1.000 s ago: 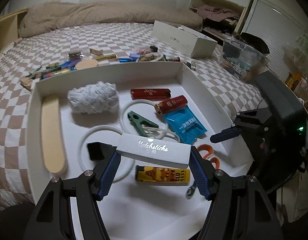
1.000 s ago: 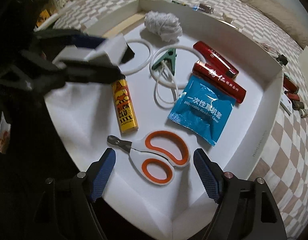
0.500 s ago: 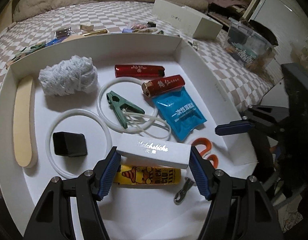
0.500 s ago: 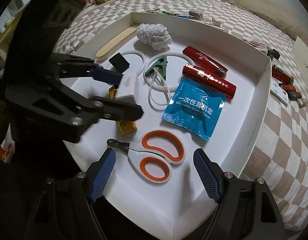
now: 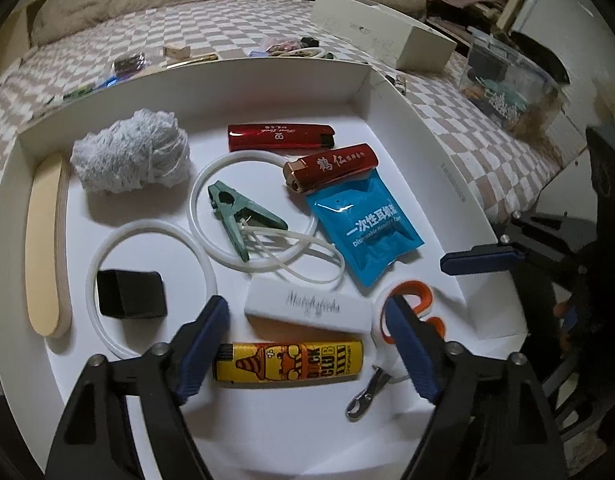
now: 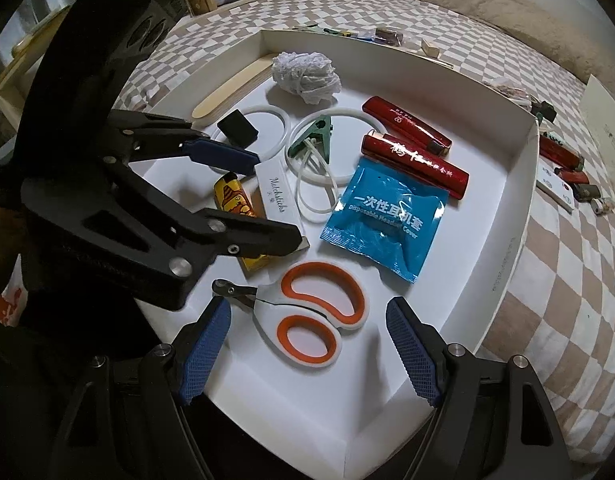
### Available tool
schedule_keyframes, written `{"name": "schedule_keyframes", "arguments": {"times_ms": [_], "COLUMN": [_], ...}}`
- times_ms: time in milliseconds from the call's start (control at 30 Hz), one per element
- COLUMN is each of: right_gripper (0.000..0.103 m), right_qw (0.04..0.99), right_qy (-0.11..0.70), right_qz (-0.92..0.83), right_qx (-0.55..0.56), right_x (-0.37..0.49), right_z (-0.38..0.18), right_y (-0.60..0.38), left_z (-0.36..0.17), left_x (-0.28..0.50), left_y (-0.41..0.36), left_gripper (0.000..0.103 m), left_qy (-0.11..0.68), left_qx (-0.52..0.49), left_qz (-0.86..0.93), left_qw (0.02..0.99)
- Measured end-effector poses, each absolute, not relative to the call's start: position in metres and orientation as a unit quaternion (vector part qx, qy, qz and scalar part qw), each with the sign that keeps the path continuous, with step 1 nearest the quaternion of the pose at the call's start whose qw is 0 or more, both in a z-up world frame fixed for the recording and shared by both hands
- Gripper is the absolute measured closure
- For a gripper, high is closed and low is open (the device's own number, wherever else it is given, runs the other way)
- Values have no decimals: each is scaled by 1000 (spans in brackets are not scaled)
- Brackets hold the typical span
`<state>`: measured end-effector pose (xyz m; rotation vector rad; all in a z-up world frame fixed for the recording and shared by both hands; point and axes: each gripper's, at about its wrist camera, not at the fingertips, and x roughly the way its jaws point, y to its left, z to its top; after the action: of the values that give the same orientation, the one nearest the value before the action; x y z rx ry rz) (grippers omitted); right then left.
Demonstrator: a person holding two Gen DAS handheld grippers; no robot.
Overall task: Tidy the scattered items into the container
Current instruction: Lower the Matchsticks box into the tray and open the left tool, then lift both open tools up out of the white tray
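Note:
A white matchbox (image 5: 307, 310) lies on the floor of the white tray (image 5: 291, 68), just beyond a yellow lighter (image 5: 287, 366). My left gripper (image 5: 304, 305) straddles the box with its jaws opening, and the pads no longer press on it. In the right wrist view the same box (image 6: 277, 196) shows between the left gripper's fingers (image 6: 223, 154). My right gripper (image 6: 307, 312) hovers open over orange-handled scissors (image 6: 319, 312) near the tray's front corner and holds nothing. Small items (image 6: 567, 164) lie scattered on the bed outside the tray.
Also in the tray are two red lighters (image 5: 279, 138), a blue packet (image 5: 365, 228), a green clip (image 5: 239, 216), two white rings (image 5: 147, 292), a black cap (image 5: 131, 294), a yarn ball (image 5: 131, 156) and a wooden stick (image 5: 43, 244). A white box (image 5: 383, 36) and a clear bin (image 5: 507, 80) stand beyond.
The left gripper sank into the tray with the matchbox and spread its jaws. The box now rests on the tray floor by the yellow lighter. The right gripper stays open over the scissors.

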<state>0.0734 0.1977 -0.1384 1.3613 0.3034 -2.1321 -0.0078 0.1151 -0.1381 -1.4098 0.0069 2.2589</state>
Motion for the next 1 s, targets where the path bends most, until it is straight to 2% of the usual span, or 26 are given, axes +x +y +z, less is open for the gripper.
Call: {"name": "schedule_keyframes", "arguments": {"times_ms": [433,567,633,700,733,833,867,1000], "right_gripper": [23,23,18,8,7,6,1,0], "right_qw": [284,280,276,266,261,244,235,208], "right_qy": [96,97,92,87,83,75,75,67], "right_qz": [-813,-825,-830,-839,-844,-856,-860,-875], "right_qx": [499,482,475,466,461,450,446,432], "right_x": [64,66,54,58,57,56,54,54], "right_z": [-139,-132,-136,-131,-130,-129,-129,-124], "right_y": [199,201,196,198,198,203,204,210], "left_z": [-120,-110,-106,-103,-101,-97,-95,-92], "left_x": [1,3,3,4,4,6,7,7], "left_y": [103,97,94,91,89,85,83,76], "left_gripper": [21,13,12,12,12,2,2,1], "left_qy": [-6,-9,-6,-6,-6,-5,-4,-16], "left_qx": [-494,-477,-469,-463,-459,-445,-440,-436], "left_qz": [837,850,857,861,864,874,877,879], "left_qw": [235,221,214,210,207,196,193,192]}}
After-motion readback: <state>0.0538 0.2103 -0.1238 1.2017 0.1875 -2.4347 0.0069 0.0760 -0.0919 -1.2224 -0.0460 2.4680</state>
